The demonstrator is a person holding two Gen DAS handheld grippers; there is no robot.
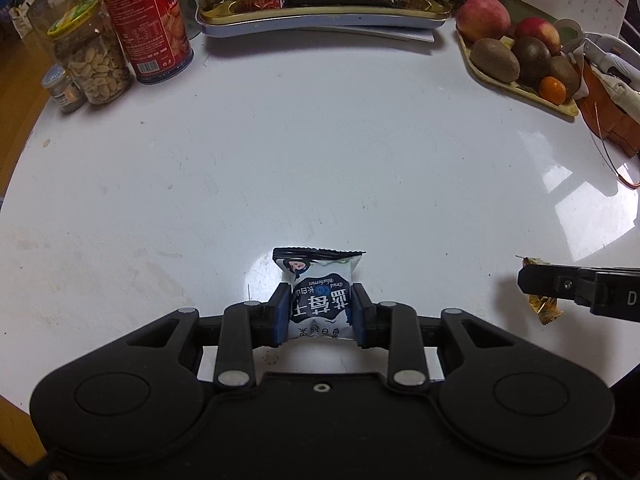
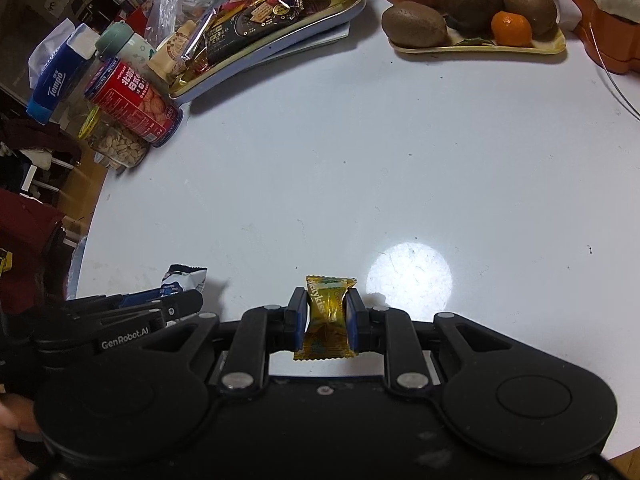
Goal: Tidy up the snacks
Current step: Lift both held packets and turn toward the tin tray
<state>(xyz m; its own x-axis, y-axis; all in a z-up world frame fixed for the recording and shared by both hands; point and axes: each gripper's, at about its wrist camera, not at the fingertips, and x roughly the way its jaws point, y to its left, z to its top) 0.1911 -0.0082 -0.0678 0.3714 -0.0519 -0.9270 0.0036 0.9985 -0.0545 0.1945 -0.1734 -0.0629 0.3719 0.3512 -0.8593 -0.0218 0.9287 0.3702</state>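
Left hand-held gripper (image 1: 319,312) clamped on white-and-navy dried-blueberry packet (image 1: 318,292), long axis pointing forward, low over near edge of white counter (image 1: 320,160); right hand-held gripper (image 2: 325,316) clamped on gold foil candy (image 2: 326,316), long axis also forward, just beside to the right. Snack tray (image 1: 320,20) straight ahead at far counter edge, well apart, piled with wrapped crackers and sweets; probable drop target, both about equally far.

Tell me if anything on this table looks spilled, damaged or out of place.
Nothing spilled or damaged. The snack tray is heaped, with packets overhanging its rim, and it sits tilted on a book.
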